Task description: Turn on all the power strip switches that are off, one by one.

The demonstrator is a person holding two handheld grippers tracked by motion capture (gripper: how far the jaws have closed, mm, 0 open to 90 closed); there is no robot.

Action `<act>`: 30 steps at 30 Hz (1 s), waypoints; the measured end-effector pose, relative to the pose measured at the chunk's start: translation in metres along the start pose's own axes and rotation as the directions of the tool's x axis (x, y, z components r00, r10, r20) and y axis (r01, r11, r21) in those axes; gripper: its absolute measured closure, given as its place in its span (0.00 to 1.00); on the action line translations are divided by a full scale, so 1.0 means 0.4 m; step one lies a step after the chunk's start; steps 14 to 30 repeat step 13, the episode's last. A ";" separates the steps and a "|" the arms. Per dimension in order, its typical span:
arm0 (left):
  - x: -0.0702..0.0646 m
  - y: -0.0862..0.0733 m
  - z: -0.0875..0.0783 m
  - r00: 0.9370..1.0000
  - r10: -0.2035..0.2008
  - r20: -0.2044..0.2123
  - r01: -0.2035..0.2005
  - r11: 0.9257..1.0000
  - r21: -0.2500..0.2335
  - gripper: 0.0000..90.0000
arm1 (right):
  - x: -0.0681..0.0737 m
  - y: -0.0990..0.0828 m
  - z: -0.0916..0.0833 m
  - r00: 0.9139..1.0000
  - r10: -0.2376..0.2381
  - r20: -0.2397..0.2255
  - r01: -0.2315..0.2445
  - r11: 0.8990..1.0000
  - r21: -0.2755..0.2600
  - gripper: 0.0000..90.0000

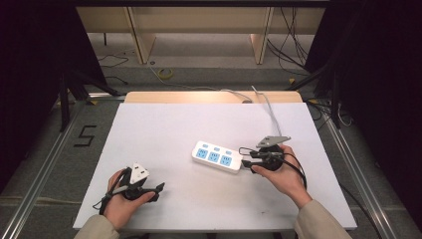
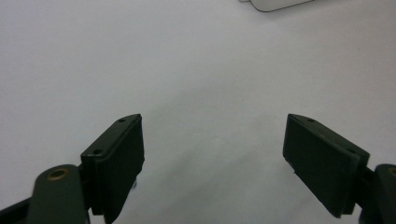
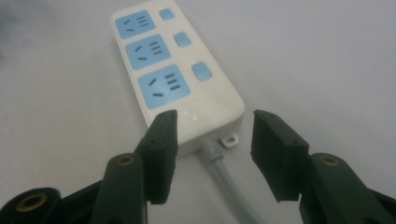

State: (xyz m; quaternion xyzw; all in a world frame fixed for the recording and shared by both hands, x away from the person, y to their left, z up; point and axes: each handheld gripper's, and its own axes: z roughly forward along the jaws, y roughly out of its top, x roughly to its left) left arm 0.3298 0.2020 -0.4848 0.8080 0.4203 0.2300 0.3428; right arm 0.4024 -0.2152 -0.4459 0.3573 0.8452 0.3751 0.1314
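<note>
Power strip [image 3: 175, 77] is lying near the table's [image 1: 164, 124] right edge; right gripper [image 3: 212, 140], gaping empty, is straddling its cord end, needing to close next.

beige sleeves at both wrists — black tongs [image 1: 247, 156] with brass rivets, grey three-cornered plates, trailing black cables.

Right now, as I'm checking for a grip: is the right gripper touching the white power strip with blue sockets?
Apart. The right gripper view shows the right gripper open, its pads either side of the white power strip's cable end, with bare table visible between them.
</note>
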 end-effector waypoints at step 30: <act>0.006 -0.001 0.003 1.000 -0.017 0.002 0.017 1.000 0.000 0.22 | 0.024 -0.092 -0.058 1.000 0.008 0.023 -0.007 0.997 -0.078 0.50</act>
